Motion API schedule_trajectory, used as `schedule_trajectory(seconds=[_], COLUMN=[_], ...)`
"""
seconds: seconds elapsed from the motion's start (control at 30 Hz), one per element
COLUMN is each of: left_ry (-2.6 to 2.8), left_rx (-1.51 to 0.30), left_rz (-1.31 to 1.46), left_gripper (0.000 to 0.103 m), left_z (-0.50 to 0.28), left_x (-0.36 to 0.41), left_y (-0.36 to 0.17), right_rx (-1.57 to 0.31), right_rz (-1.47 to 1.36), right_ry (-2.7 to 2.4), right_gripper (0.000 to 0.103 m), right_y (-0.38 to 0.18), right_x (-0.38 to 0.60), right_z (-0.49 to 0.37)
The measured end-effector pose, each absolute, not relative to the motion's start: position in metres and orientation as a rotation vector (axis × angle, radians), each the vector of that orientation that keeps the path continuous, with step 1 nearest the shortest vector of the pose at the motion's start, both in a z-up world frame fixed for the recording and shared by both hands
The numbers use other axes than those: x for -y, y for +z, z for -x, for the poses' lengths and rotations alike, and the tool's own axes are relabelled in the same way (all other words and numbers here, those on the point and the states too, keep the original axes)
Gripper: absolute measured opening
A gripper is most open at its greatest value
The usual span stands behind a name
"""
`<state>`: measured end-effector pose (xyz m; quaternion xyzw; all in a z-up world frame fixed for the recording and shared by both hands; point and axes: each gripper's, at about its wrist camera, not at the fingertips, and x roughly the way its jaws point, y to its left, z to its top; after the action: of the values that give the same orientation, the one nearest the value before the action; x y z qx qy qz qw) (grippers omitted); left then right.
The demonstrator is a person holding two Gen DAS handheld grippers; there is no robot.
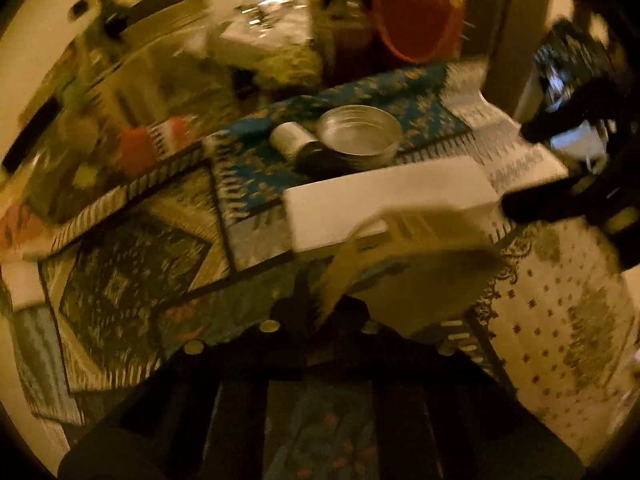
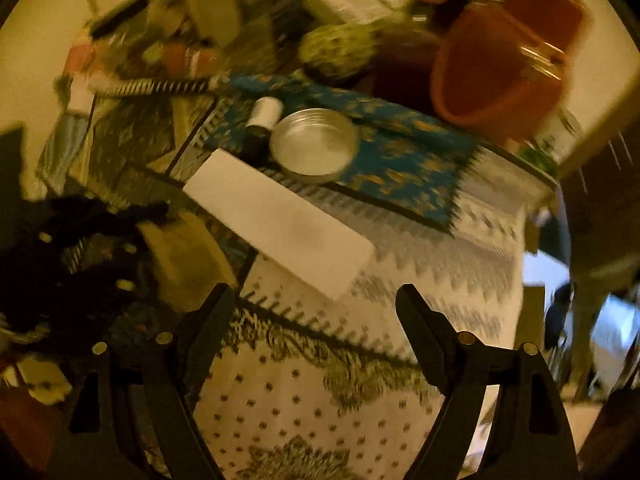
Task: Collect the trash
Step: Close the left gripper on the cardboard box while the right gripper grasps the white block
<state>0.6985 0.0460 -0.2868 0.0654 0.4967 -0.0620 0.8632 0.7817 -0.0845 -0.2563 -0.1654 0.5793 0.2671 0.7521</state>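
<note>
My left gripper [image 1: 320,316] is shut on a yellowish piece of card or paper [image 1: 404,268] and holds it above the patterned cloth; it also shows at the left of the right wrist view [image 2: 180,256]. A long white box [image 1: 384,204] lies on the cloth just beyond it, also in the right wrist view [image 2: 280,224]. My right gripper [image 2: 316,292] is open and empty, near the box's end; its fingers [image 1: 560,124] show at the right of the left wrist view.
A metal tin [image 2: 314,148] and a small white-capped bottle [image 2: 262,120] sit on a blue cloth [image 2: 400,168] behind the box. An orange bucket [image 2: 496,76] and a green round object [image 2: 340,52] stand at the back. Clutter fills the far left [image 1: 100,120].
</note>
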Motion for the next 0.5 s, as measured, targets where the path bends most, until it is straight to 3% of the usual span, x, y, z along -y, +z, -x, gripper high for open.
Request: schedule_trajectory(seconds=[0.03,0.4,0.5], left_ry=[-0.115,0.128,0.149], left_rx=[-1.053,-1.073,-1.062], left_rz=[-0.099,0.159,0.195], left_gripper=[0.0,0.0,0.0], left_z=[-0.697,-0.647,-0.638], left_x=[-0.055,-0.147,-0.156], left_y=[-0.283,-0.252,-0.246], right_rx=[-1.27,-1.35,-1.361], right_rz=[0.395,0.494,0.464], right_ry=[0.6,0.728,0.758], right_gripper=[0.08,0.08,0.074], right_y=[-0.261,-0.301,-0.303], right_x=[0.078,0.032,0.026], right_z=[-0.785,-0.813,-0.811])
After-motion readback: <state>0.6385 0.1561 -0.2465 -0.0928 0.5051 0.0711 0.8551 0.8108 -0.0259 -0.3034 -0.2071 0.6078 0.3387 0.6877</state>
